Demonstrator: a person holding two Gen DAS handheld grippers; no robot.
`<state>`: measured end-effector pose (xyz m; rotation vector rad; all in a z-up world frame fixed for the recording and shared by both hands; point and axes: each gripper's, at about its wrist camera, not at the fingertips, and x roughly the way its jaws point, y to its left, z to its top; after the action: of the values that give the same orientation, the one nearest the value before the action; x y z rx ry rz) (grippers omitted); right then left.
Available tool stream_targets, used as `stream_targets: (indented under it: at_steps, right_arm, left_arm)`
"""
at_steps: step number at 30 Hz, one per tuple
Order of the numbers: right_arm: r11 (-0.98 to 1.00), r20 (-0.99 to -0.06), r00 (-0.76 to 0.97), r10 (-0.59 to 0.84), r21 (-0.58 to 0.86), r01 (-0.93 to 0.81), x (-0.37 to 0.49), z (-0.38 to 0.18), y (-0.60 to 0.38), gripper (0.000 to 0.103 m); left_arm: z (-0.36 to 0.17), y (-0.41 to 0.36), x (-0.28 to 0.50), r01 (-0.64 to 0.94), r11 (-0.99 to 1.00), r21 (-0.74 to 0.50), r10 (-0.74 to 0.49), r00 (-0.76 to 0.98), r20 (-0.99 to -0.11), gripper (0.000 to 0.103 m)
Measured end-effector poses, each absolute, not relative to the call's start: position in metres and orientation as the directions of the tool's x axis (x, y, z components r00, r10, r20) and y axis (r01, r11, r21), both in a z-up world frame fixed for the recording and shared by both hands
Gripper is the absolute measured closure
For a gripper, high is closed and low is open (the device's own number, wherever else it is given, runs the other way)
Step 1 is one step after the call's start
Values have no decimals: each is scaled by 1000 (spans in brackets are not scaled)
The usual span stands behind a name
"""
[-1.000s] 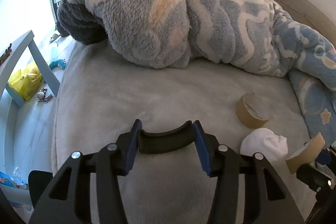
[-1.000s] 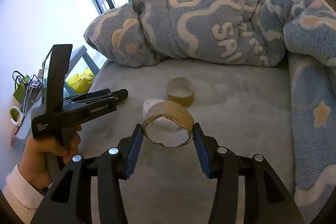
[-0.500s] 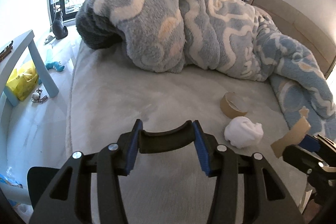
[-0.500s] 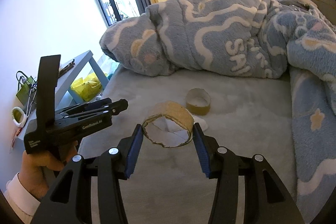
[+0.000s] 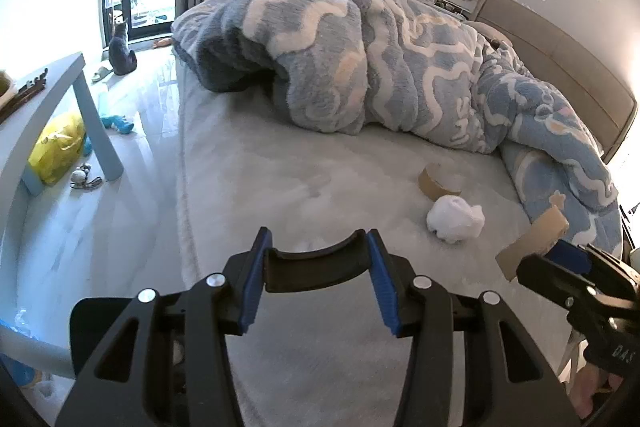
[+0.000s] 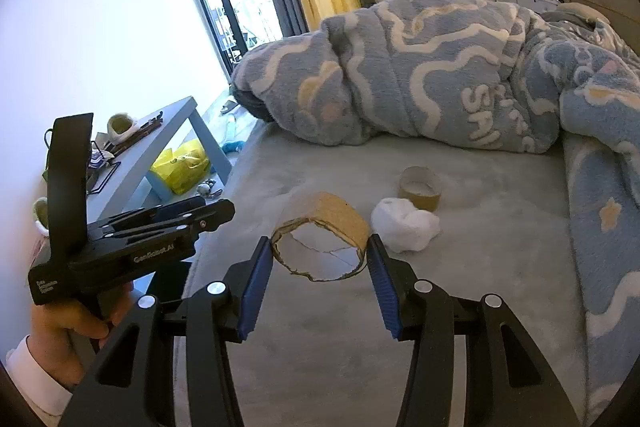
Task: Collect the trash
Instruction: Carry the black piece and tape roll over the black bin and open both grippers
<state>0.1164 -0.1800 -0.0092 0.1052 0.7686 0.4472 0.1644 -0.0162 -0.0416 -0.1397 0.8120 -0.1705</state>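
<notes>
Blue blanket [image 5: 400, 75] with white swirls, brown cardboard ring [image 6: 324, 231].

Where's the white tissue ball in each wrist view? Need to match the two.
Left wrist: white tissue ball lies right of centre on the bed, just in front of the loose cardboard ring.
Right wrist: white tissue ball lies just right of centre, beyond the held cardboard ring.
Shared landmark: the loose cardboard ring, right behind the ball in both.
</notes>
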Motion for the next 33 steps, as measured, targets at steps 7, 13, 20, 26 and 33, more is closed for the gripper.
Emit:
stream_targets:
  at_steps: [7, 13, 20, 26, 33]
  right_arm:
    - [890, -642, 622, 448, 257, -376, 104, -6, -155, 54]
    - [876, -639, 607, 472, 259, -408, 100, -2, -127, 54]
    - [847, -639, 576, 510, 257, -465, 96, -1, -81, 54]
    - [819, -644, 538, 543, 265, -509, 94, -4, -39, 54]
    - [789, -660, 492, 568, 264, -555, 87, -12, 8, 54]
  left_arm:
    - [-38, 8, 143, 85, 979, -188, -194, 679, -708, 52]
    - [-38, 38, 126, 63, 979, -194, -184, 681, -709, 52]
    - [-49, 80, 110, 24, 985, -170, -143, 664, -734, 52]
    - [-72, 123, 102, -31, 982, -188, -129, 620, -774, 52]
    - [-102, 172, 91, -112, 975, -190, -98, 552, -828, 52]
